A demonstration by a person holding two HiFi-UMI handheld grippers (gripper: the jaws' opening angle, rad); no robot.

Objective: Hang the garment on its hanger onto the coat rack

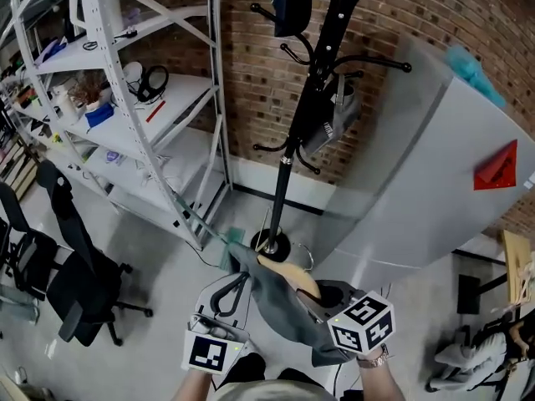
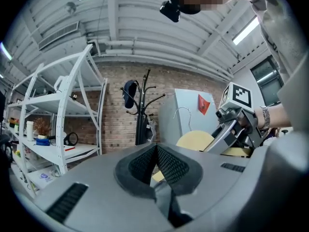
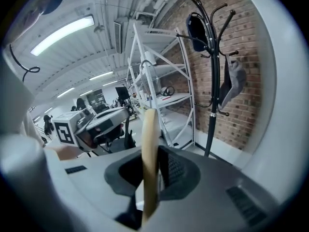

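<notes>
A grey garment [image 1: 280, 307] hangs over a wooden hanger [image 1: 290, 274] low in the head view, just in front of the black coat rack [image 1: 301, 115]. My right gripper [image 1: 316, 297] is shut on the hanger, whose pale edge [image 3: 149, 144] stands upright between the pads. My left gripper [image 1: 242, 277] is shut, and its tips meet at the garment's left edge. In the left gripper view the pads [image 2: 166, 164] touch, with the hanger [image 2: 195, 141] and its wire hook [image 2: 183, 111] beyond. The rack [image 2: 142, 115] stands ahead, and in the right gripper view the rack [image 3: 214, 81] is at the right.
A dark bag [image 1: 292, 2] and a grey item [image 1: 334, 119] hang on the rack. White metal shelving [image 1: 142, 98] stands at the left, with black office chairs [image 1: 75, 282] below it. A large grey panel [image 1: 435, 165] rises at the right, against the brick wall.
</notes>
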